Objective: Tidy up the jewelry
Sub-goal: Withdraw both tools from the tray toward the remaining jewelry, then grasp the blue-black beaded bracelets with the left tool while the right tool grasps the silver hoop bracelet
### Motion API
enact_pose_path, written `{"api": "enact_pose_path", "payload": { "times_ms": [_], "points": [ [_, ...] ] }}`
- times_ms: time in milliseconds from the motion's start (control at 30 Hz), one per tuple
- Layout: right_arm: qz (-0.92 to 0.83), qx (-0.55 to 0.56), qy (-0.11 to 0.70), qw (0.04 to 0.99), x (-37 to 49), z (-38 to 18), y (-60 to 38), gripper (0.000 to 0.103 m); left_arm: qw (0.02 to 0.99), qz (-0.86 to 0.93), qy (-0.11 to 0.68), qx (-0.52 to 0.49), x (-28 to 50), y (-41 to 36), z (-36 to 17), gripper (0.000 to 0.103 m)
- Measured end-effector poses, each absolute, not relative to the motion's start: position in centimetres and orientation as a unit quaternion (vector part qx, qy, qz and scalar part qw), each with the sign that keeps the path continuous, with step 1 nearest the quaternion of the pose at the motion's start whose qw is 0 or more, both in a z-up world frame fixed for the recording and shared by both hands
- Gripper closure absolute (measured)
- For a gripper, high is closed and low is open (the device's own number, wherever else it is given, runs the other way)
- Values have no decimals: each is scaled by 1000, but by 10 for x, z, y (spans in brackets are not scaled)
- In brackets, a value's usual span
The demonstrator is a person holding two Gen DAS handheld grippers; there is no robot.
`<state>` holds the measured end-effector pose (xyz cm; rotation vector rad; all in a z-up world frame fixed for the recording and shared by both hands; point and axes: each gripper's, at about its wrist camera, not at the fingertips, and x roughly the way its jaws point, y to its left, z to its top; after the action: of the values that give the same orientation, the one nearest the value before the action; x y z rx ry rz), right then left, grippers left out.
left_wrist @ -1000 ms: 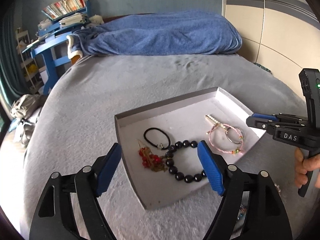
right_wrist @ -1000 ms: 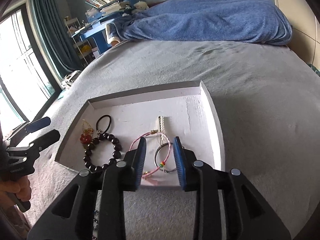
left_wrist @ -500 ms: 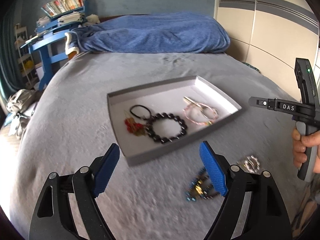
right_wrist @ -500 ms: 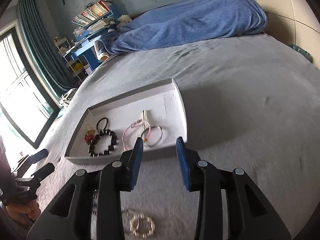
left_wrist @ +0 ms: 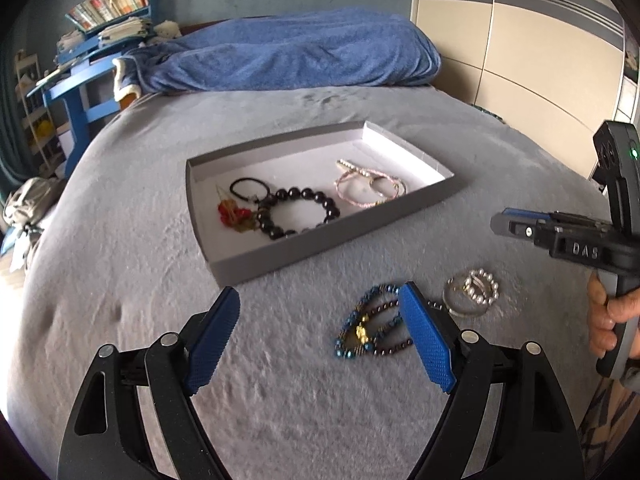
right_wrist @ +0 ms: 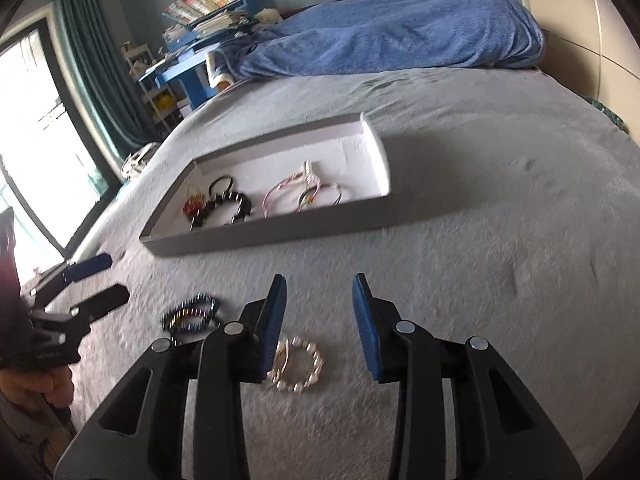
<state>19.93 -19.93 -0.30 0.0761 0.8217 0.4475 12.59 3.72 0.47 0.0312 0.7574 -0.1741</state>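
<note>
Inside tray [left_wrist: 224,258] five pieces, two bracelets [left_wrist: 472,292] outside (on bed)

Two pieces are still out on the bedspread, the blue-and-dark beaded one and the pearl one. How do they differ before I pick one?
The blue beaded bracelet is dark blue and purple with a gold charm; the pearl bracelet is pale and silvery. The blue one lies as long flattened loops; the pearl one is a compact round ring. The blue one sits by the left gripper, the pearl one under the right gripper. Both lie outside the tray, unheld.
</note>
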Motion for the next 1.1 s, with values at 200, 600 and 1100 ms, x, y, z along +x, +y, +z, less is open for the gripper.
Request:
{"api": "enact_pose_path", "payload": {
  "times_ms": [200, 600, 1100],
  "points": [
    [249, -12, 404, 880, 181, -19, -178, 69, 920, -83, 382, 23, 122, 35, -4, 21],
    [276, -119, 392, 870, 162, -33, -137, 51, 916, -75, 394, 24, 123, 38, -10, 21],
    [256, -133, 388, 875, 167, -34, -139, 56, 909, -98, 404, 41, 128, 24, -18, 21]
  ]
}}
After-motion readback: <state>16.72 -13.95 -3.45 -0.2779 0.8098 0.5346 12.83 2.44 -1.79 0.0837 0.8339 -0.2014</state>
